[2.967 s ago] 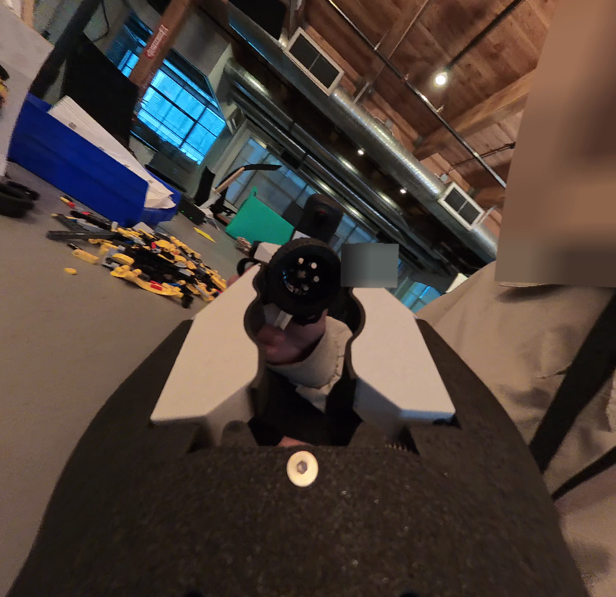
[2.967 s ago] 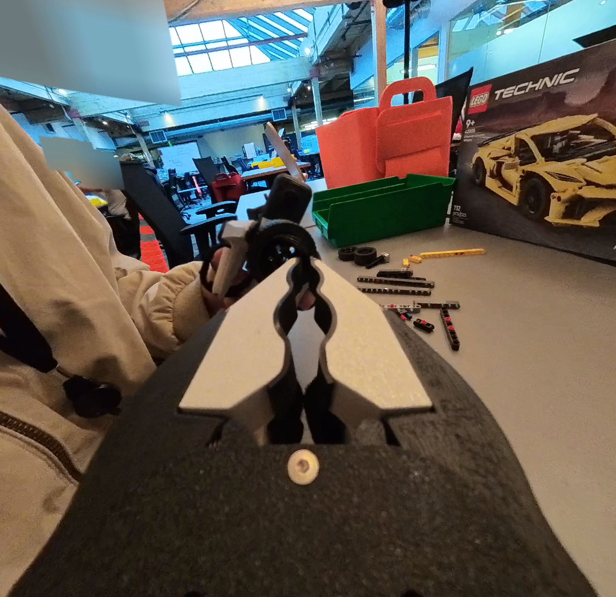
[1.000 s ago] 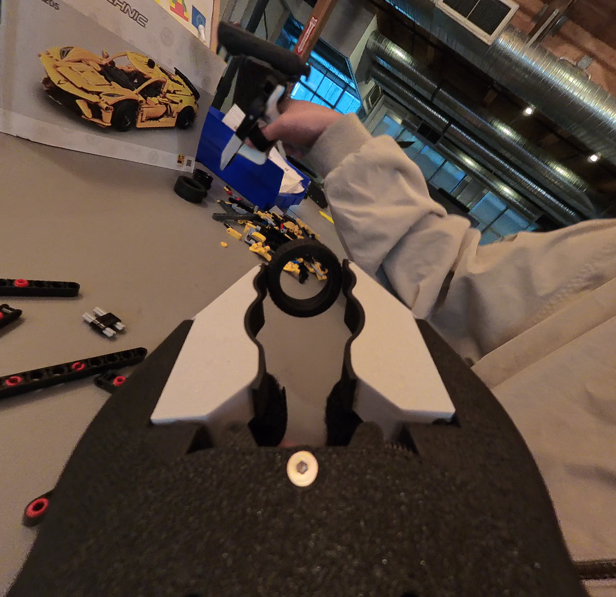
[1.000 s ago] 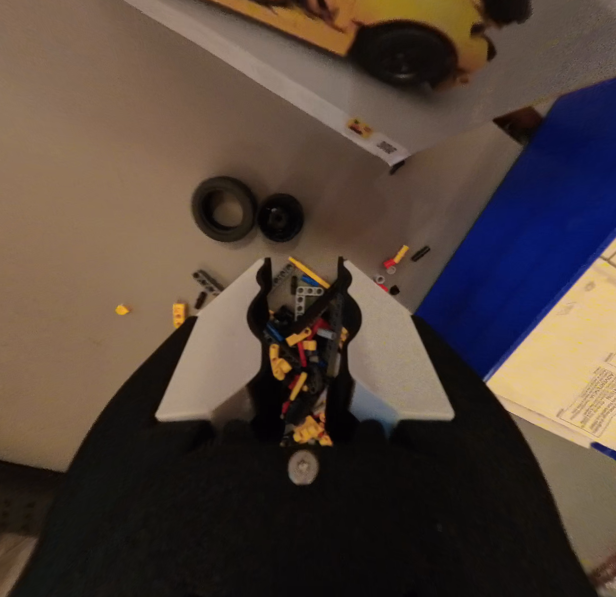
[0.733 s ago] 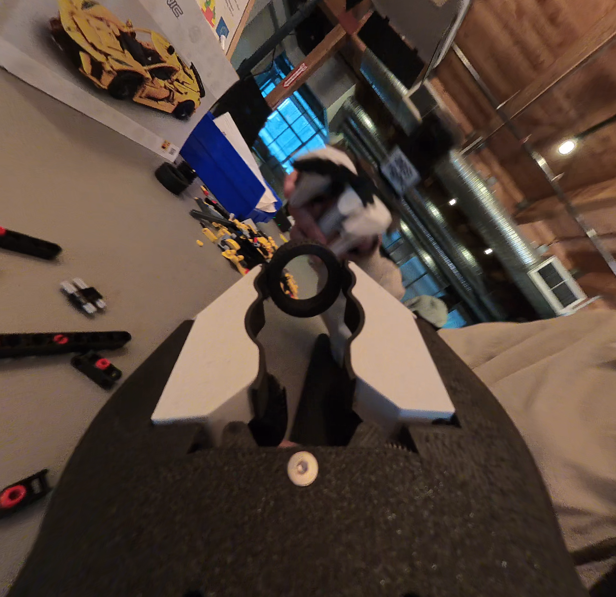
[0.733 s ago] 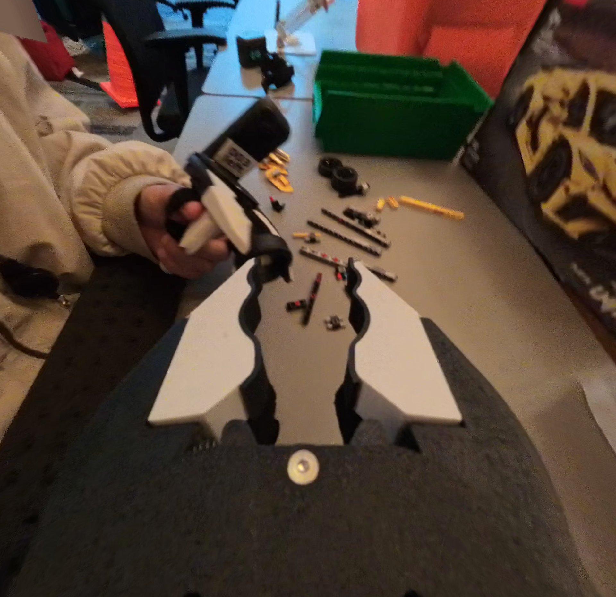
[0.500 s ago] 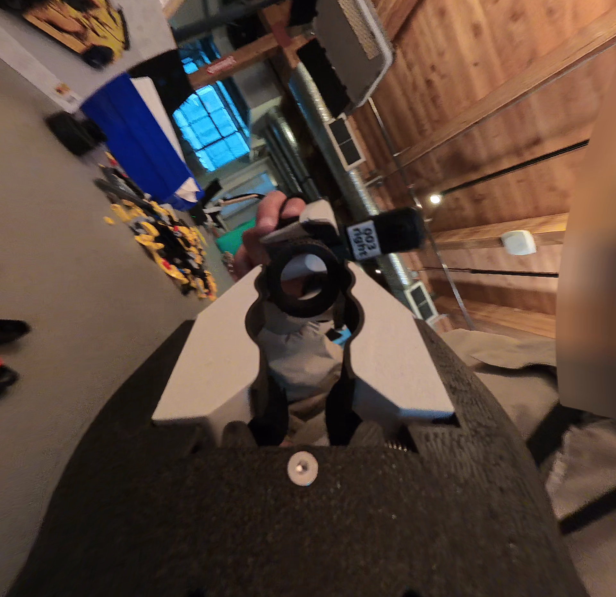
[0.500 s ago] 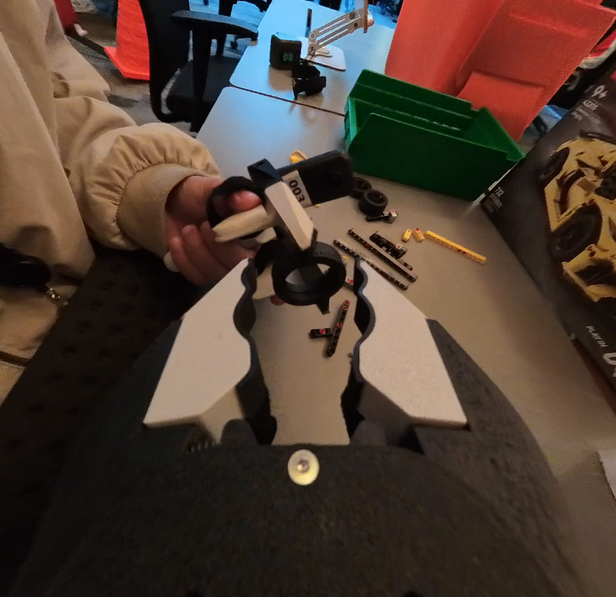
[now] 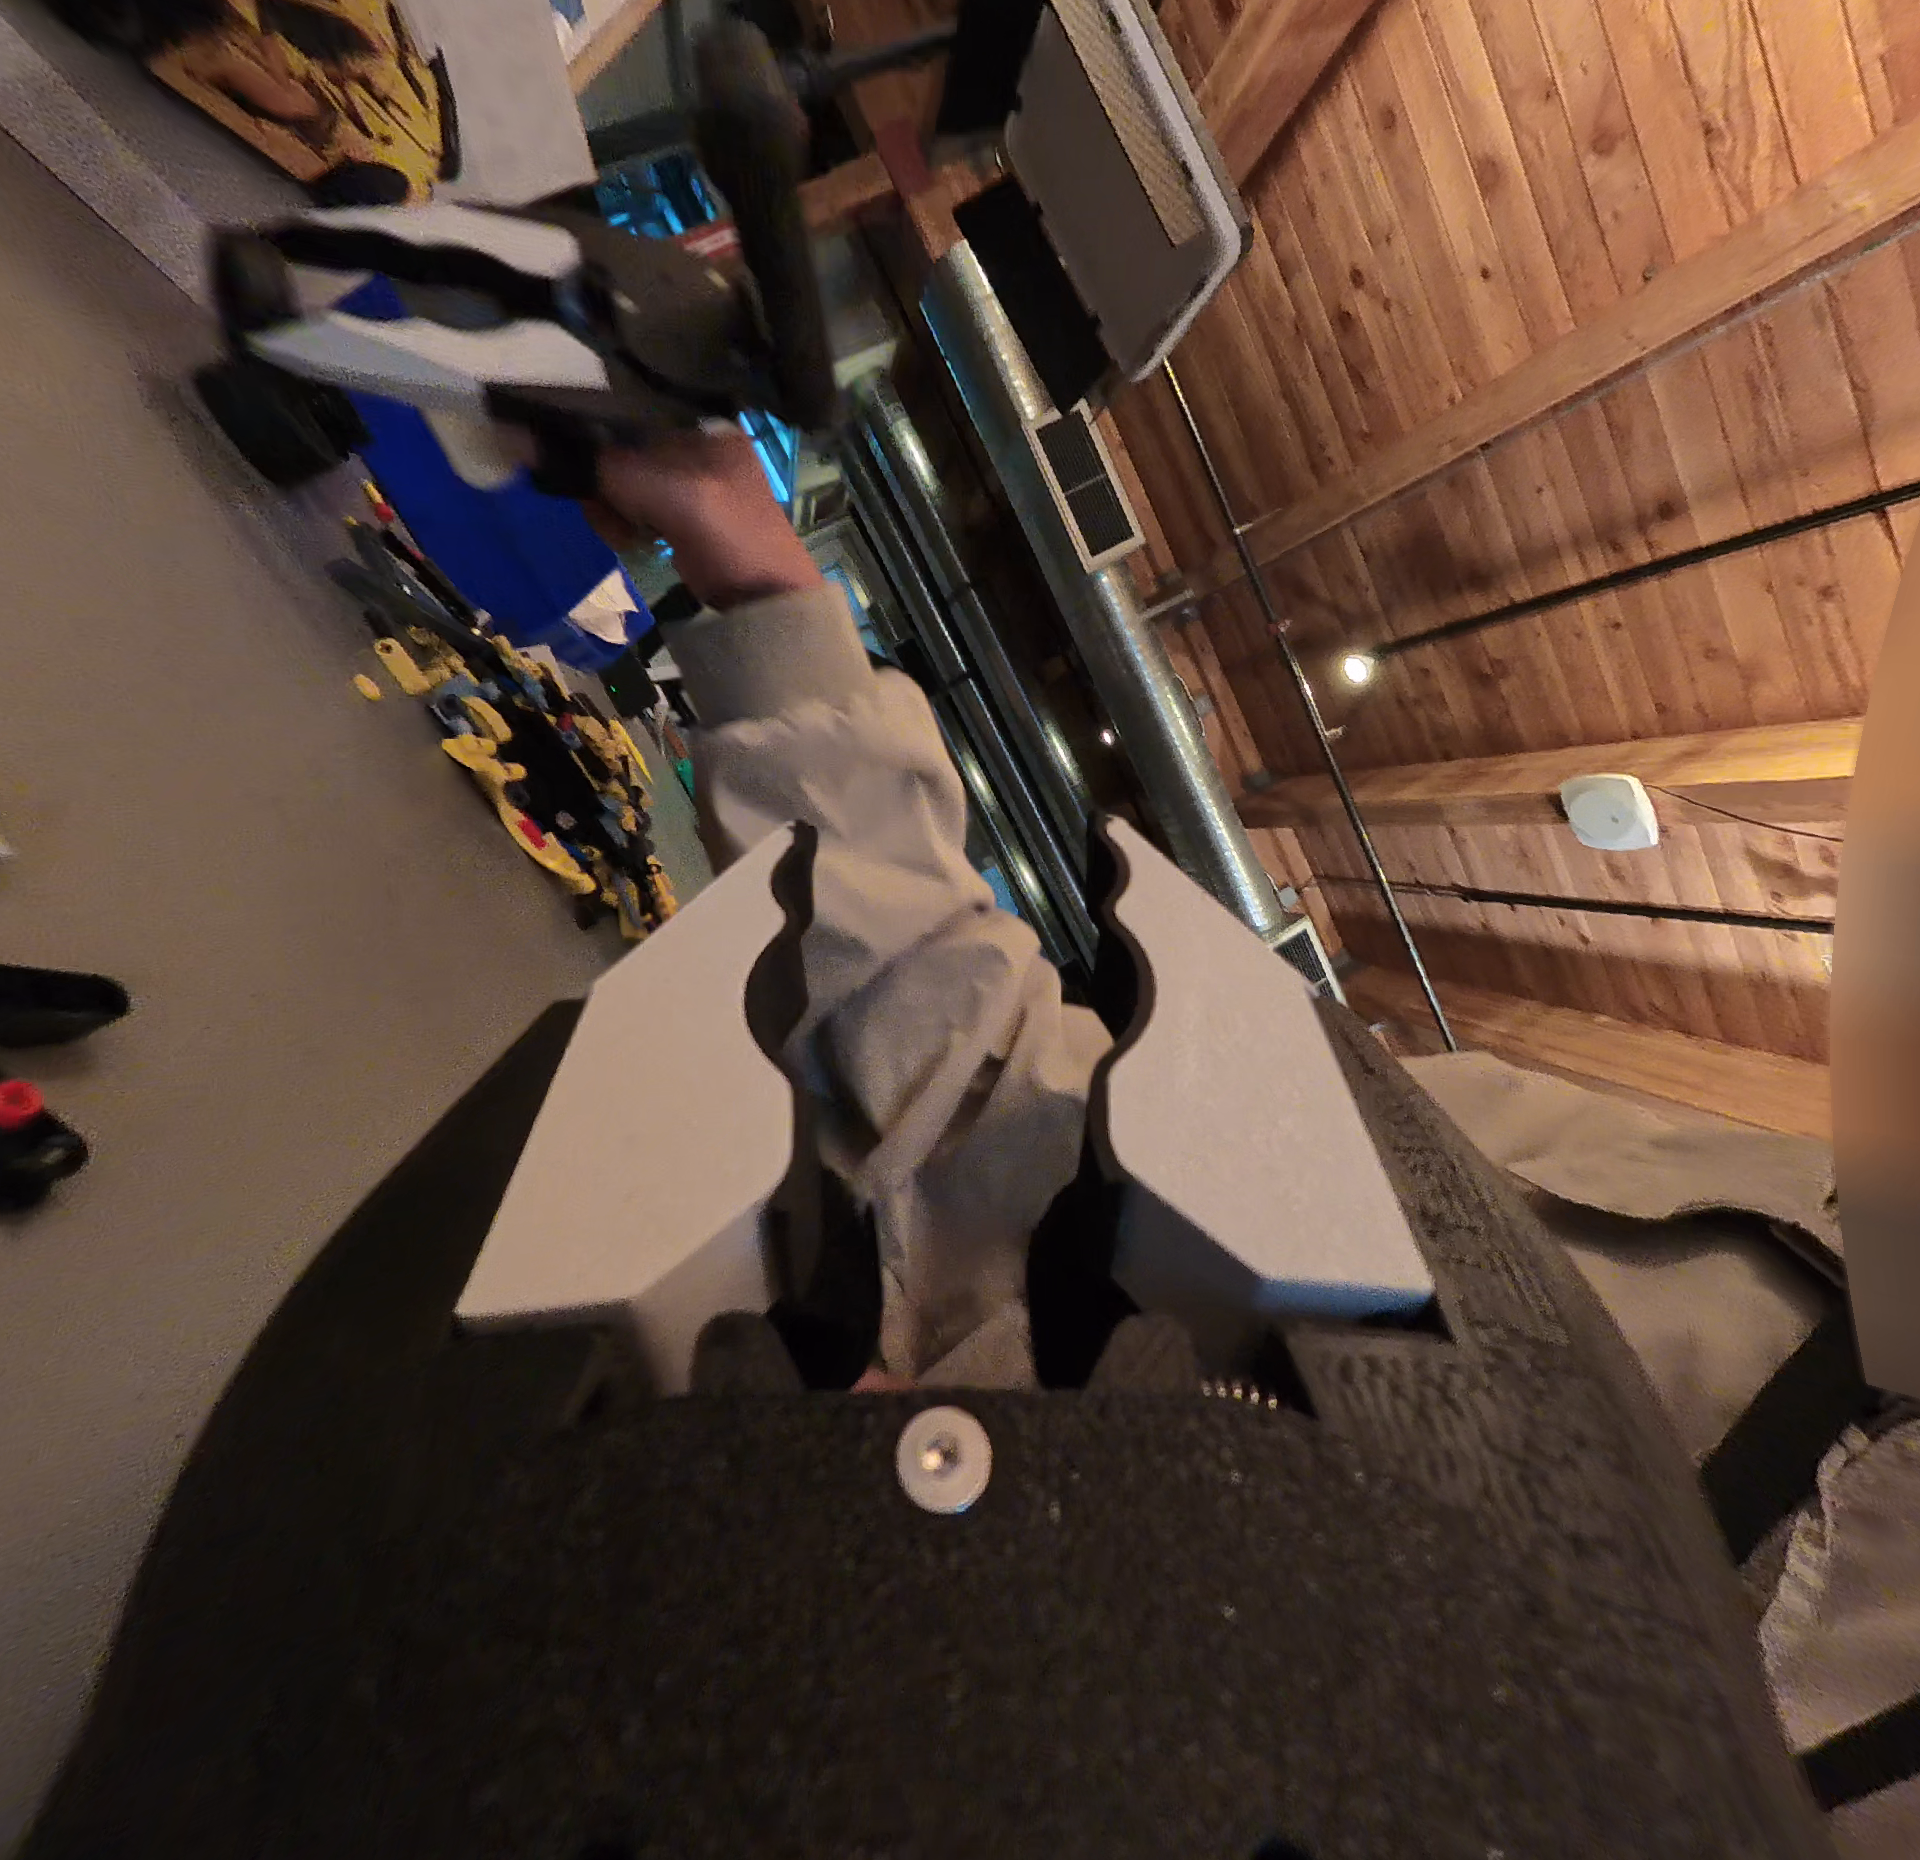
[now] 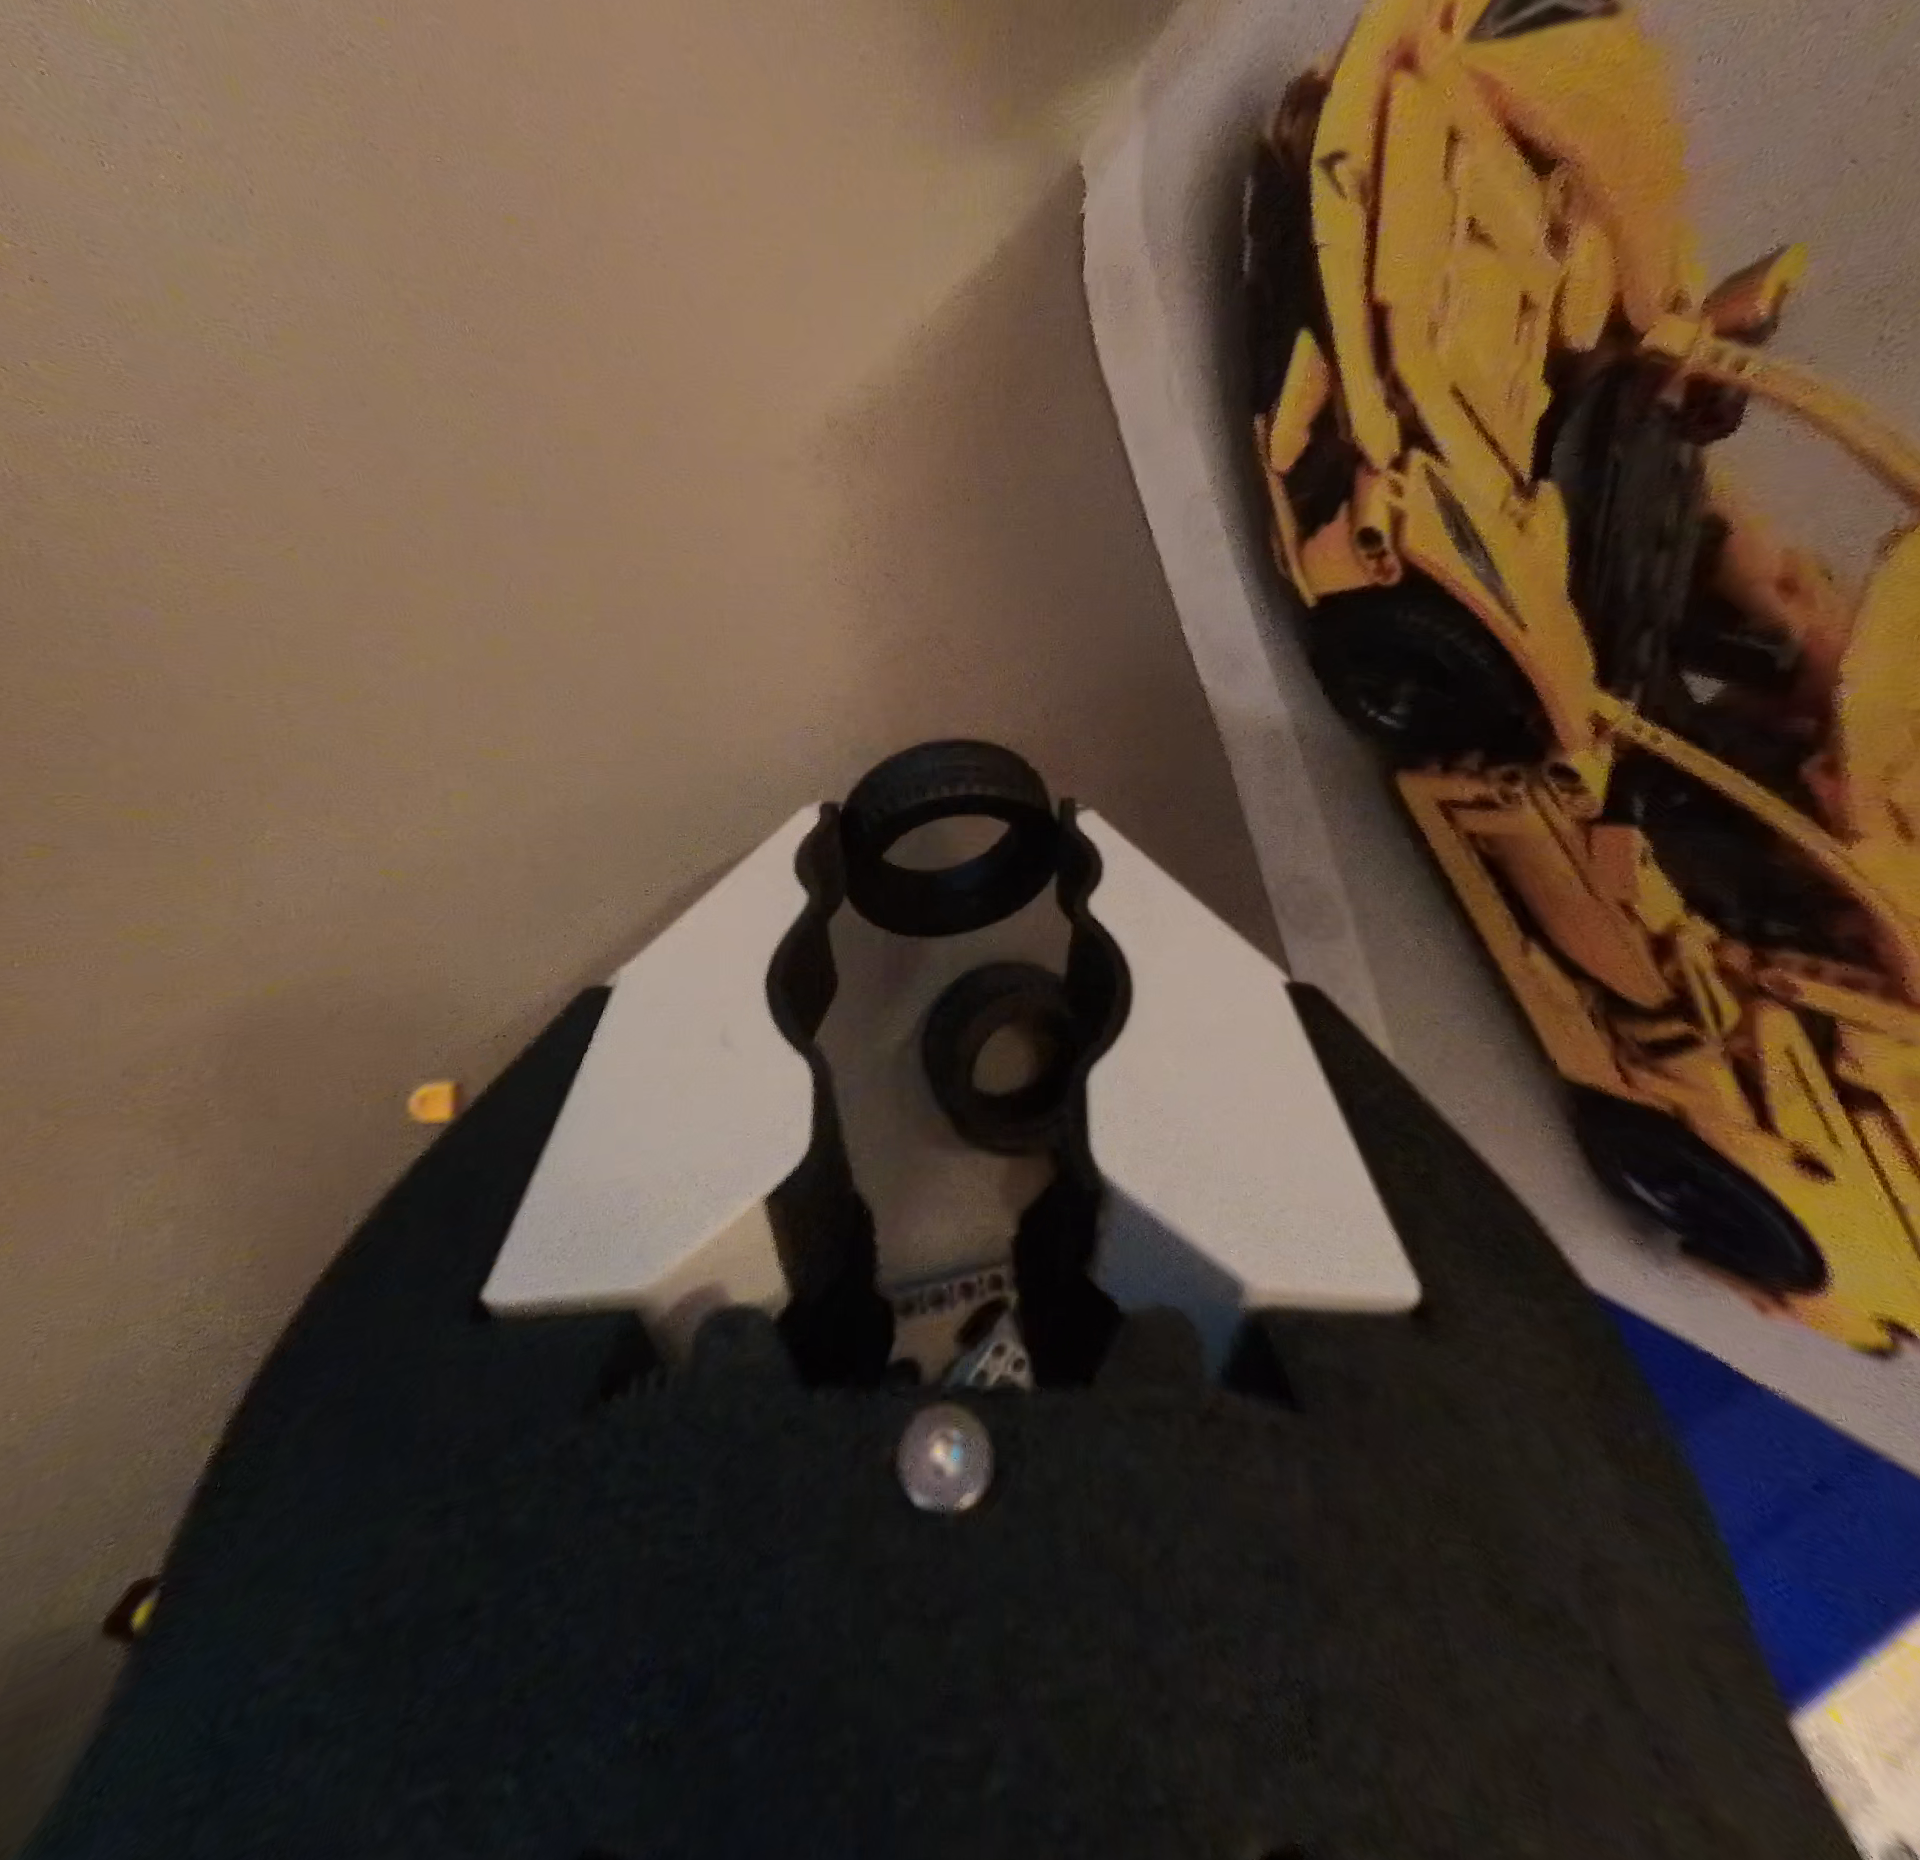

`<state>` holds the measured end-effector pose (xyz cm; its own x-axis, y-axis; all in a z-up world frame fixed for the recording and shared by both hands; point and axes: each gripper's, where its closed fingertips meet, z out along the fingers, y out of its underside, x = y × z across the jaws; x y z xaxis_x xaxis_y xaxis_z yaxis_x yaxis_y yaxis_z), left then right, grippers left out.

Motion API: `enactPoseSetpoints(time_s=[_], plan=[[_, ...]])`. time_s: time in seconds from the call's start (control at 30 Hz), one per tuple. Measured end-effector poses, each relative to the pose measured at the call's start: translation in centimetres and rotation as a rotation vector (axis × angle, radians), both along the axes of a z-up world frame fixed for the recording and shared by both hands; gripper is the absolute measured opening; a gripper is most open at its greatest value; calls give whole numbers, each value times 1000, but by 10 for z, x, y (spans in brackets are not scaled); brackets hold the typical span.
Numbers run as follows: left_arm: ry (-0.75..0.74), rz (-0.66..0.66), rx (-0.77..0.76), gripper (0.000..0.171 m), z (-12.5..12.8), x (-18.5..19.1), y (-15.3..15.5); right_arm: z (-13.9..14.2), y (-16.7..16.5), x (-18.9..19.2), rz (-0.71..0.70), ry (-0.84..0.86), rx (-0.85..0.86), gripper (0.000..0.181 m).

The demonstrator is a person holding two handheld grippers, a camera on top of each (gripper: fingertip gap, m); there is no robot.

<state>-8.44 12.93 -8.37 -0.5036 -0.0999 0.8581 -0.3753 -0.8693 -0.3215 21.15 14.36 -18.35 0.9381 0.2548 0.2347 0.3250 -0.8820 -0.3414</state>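
Black rubber tyre (image 10: 943,852) sits clamped at the tips of the right tool (image 10: 945,854), above a second tyre (image 10: 1000,1057) lying on the grey surface (image 10: 416,460). Left tool (image 9: 943,875) gapes empty beside a yellow parts pile (image 9: 551,771).

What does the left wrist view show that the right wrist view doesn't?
Only the left wrist view shows the empty left gripper, the person's beige-sleeved hand, the heap of yellow and black building pieces and the wooden plank ceiling. Only the right wrist view shows the black rubber toy tyre between the right gripper's jaws, and a second black tyre lying on the table. Both show the grey table, yellow-car box and blue bin.
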Motion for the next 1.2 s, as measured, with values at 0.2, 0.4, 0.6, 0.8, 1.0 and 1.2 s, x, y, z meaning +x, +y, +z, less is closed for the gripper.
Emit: enactPoseSetpoints(time_s=[0.2,0.4,0.6,0.8,1.0,1.2], plan=[[6,32,-22,43,-2,-1,9,-30,14,17,-29,70,-140,42],[-4,13,-17,42,0,-2,5,5,-18,18,22,27,-88,56],[-5,-9,-37,41,0,-1,2,-21,-44,34,29,-12,-190,53],[-1,1,-35,40,0,-1,4,-21,-35,44,-20,8,-211,43],[-2,2,-21,39,0,-1,3,-28,-13,51,-6,-41,-278,42],[0,3,-20,39,0,-1,3,-29,-19,57,-3,-117,-335,43]])
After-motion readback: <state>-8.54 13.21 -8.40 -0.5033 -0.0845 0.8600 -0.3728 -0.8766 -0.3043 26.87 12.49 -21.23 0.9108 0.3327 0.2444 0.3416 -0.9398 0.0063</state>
